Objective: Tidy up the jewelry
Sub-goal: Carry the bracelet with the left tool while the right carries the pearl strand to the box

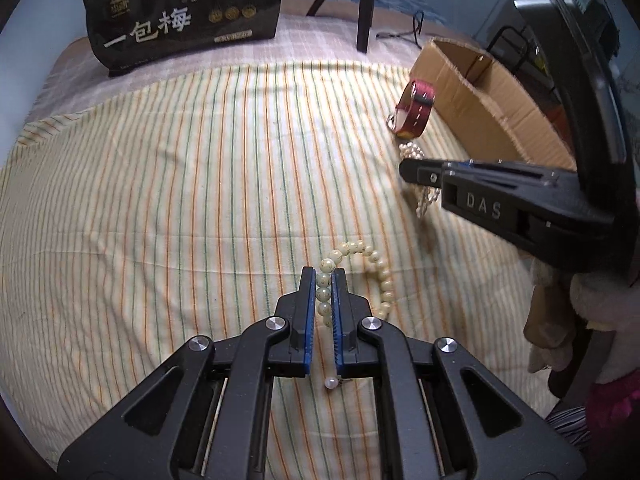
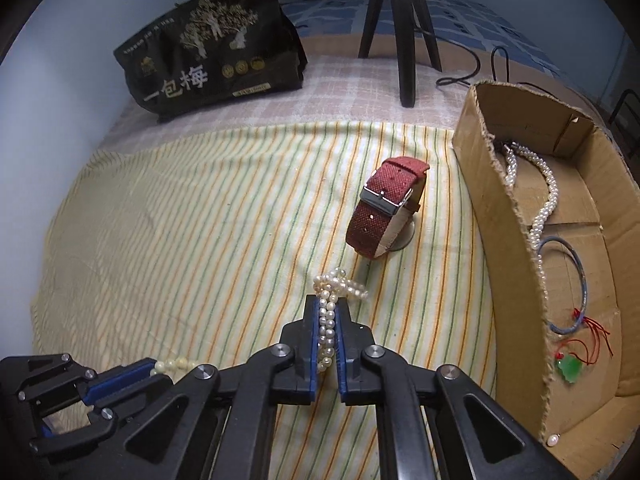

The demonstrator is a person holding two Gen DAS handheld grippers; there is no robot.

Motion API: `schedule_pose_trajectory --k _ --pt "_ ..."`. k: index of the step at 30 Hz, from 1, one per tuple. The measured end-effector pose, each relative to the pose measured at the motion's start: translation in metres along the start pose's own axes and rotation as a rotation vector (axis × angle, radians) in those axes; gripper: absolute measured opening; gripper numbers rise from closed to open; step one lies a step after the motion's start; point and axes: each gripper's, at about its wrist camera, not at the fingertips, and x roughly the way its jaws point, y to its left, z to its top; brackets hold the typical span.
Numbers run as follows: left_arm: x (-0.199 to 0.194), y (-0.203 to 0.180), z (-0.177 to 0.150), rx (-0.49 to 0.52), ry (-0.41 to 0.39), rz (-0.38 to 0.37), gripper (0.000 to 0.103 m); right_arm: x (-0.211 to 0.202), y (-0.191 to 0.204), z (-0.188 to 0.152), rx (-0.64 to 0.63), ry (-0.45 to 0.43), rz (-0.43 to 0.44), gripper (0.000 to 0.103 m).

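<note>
My left gripper is shut on a cream bead bracelet that lies on the striped cloth; a loose pearl earring lies under the jaws. My right gripper is shut on a white pearl bracelet, and it shows at the right of the left wrist view. A red-strap watch stands just beyond, also seen in the left wrist view. The cardboard box at the right holds a pearl necklace, a blue bangle and a green pendant.
A black snack bag stands at the back left. A black tripod and a cable stand behind the cloth. The left gripper appears at the lower left of the right wrist view.
</note>
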Motion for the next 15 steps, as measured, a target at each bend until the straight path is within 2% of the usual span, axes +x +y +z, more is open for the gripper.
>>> schedule_pose_trajectory --k 15 --pt "-0.051 -0.008 0.012 -0.057 -0.109 -0.053 0.005 -0.055 -0.005 -0.011 0.018 -0.070 0.079 0.004"
